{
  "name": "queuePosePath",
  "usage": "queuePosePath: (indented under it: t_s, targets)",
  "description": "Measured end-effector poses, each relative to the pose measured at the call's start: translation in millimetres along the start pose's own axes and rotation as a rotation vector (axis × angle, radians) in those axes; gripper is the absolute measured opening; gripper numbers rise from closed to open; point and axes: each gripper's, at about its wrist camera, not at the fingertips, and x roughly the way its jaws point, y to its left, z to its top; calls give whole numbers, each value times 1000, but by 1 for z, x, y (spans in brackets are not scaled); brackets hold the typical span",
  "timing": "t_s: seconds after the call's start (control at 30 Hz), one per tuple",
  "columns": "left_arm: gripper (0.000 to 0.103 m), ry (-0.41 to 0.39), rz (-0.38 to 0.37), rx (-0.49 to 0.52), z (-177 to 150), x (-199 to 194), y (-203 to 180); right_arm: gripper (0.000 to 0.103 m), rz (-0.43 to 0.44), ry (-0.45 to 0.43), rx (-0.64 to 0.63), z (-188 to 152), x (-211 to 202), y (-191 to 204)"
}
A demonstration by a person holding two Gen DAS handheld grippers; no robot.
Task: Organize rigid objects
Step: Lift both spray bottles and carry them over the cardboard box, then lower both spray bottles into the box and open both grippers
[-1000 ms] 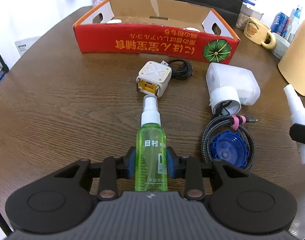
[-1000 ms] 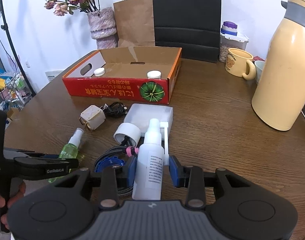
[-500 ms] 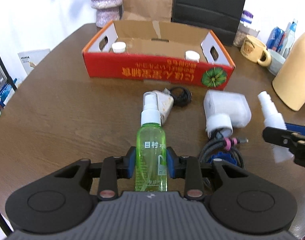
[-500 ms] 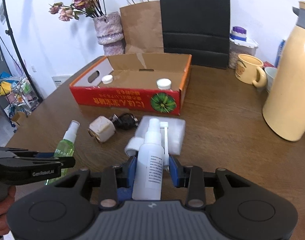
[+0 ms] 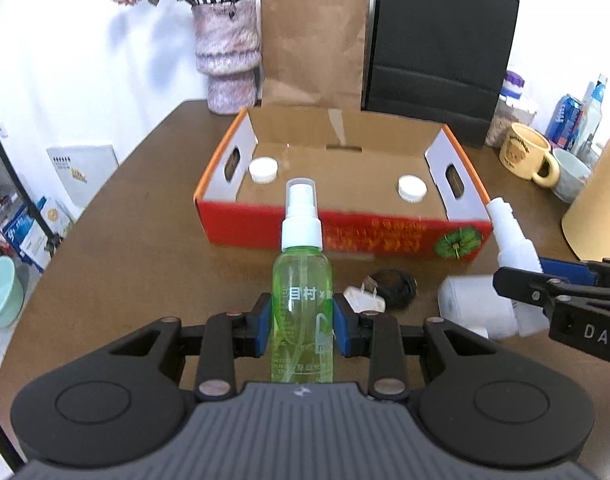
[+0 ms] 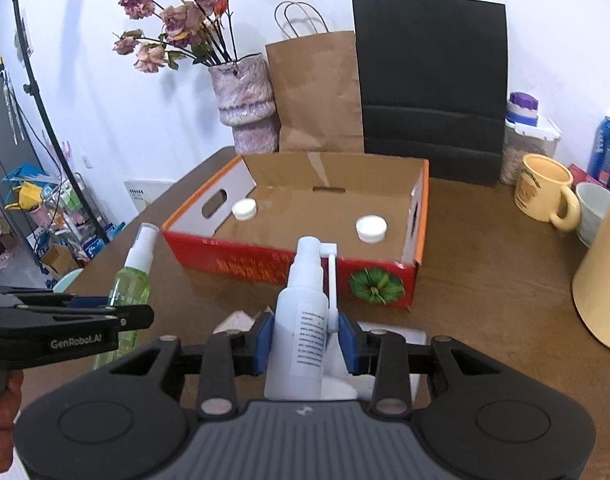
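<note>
Translucent green spray bottle (image 5: pixel 303 300) between blue fingers (image 5: pixel 263 330)

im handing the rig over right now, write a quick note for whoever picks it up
Left gripper: shut on the green spray bottle, held off the table, in front of the red cardboard box.
Right gripper: shut on the white spray bottle, also held off the table and facing the box.
Done: two white-capped bottles stand in the box.
Left: set both spray bottles in the box, then the white plug adapter, black cable and white case on the table.
</note>
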Motion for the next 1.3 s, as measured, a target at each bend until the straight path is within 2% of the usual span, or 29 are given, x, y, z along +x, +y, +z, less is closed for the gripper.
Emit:
queuePosePath:
  t_s: [0.47,0.8,1.3]
  targets:
    - [31,-44,-30,48,59,33,9,35,-18,-29,33,45,49,7]
    - [31,-68,-55,48,96,63,13,35,-48,-45,67,72,81,1]
    - [31,-55,-57,26,146,127,18,35,-86,-42,92,112,136,-5]
